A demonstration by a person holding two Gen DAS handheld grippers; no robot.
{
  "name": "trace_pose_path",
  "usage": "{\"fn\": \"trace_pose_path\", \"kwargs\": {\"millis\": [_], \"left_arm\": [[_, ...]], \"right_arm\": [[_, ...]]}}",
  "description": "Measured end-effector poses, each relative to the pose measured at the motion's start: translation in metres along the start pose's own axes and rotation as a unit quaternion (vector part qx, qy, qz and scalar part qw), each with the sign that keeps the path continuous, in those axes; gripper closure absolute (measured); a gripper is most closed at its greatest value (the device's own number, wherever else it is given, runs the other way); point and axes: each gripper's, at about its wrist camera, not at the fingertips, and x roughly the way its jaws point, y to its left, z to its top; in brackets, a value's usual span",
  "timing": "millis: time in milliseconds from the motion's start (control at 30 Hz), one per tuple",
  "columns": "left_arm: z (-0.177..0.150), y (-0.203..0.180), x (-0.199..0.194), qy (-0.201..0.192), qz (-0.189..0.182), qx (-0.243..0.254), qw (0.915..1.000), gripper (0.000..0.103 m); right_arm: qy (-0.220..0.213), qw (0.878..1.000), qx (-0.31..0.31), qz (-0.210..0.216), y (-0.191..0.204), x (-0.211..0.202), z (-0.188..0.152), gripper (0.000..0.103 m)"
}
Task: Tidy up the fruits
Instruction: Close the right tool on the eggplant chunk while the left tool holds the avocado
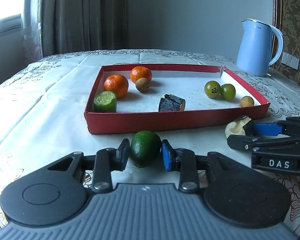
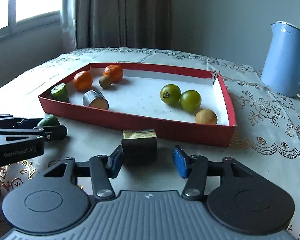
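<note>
The left gripper (image 1: 145,155) is clamped on a green avocado-like fruit (image 1: 145,152), both pads touching it, on the tablecloth (image 1: 50,110) just in front of the red tray (image 1: 170,120). The right gripper (image 2: 148,161) is spread apart around a dark-skinned fruit chunk (image 2: 139,147); only its left pad touches. Tangerines, green tomatoes and cut pieces lie inside the tray.

Kettle (image 1: 256,48) behind box (image 1: 170,122), right
</note>
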Motion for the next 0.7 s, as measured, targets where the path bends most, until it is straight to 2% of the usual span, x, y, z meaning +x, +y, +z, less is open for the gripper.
{"fn": "trace_pose_path", "kwargs": {"millis": [33,67,167,367,700], "left_arm": [[0.000,0.000,0.000,0.000,0.001,0.002,1.0000,0.071],[0.000,-0.001,0.000,0.001,0.002,0.004,1.0000,0.071],[0.000,-0.002,0.001,0.001,0.005,0.007,1.0000,0.071],[0.000,-0.004,0.001,0.002,0.007,0.011,0.9999,0.071],[0.000,-0.006,0.001,0.002,0.010,0.014,0.9999,0.071]], "right_arm": [[-0.001,1.000,0.000,0.008,0.000,0.000,0.000,0.068],[-0.003,1.000,0.001,0.007,-0.001,-0.001,0.000,0.070],[-0.013,1.000,0.017,0.001,-0.007,-0.006,-0.002,0.070],[-0.029,0.998,0.031,-0.039,-0.024,-0.021,-0.010,0.070],[-0.029,0.998,0.030,-0.048,-0.026,-0.023,-0.011,0.070]]}}
